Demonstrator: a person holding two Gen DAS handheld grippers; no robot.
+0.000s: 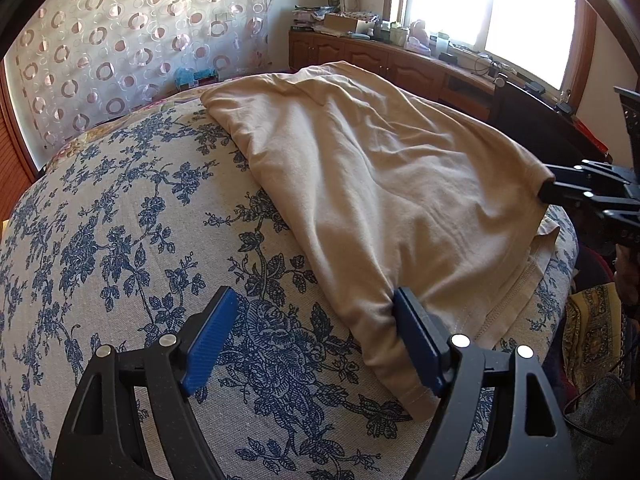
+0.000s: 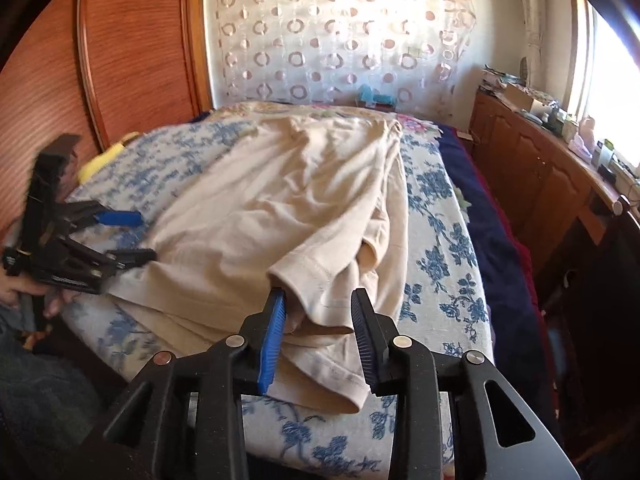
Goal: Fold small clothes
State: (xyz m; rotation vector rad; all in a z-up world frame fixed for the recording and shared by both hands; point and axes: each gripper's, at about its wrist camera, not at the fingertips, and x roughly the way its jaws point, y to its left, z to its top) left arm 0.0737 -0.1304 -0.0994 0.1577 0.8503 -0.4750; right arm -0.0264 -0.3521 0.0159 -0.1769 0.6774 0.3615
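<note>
On the floral bedspread [image 1: 120, 240], 1 beige shirt [image 1: 360, 168] lies between 2 spread tongs, left [image 1: 316, 340] and right [image 2: 320, 336].

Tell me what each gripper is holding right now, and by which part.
Nothing is held. The left gripper has open jaws beside the beige shirt's folded edge. The right gripper has open jaws straddling its sleeve, not clamping.

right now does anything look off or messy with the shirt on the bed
The beige shirt lies rumpled and askew across the floral bedspread: its sleeve is bunched up between the open right gripper fingers, and the layered hems at the near edge do not line up. Nothing looks damaged.
</note>
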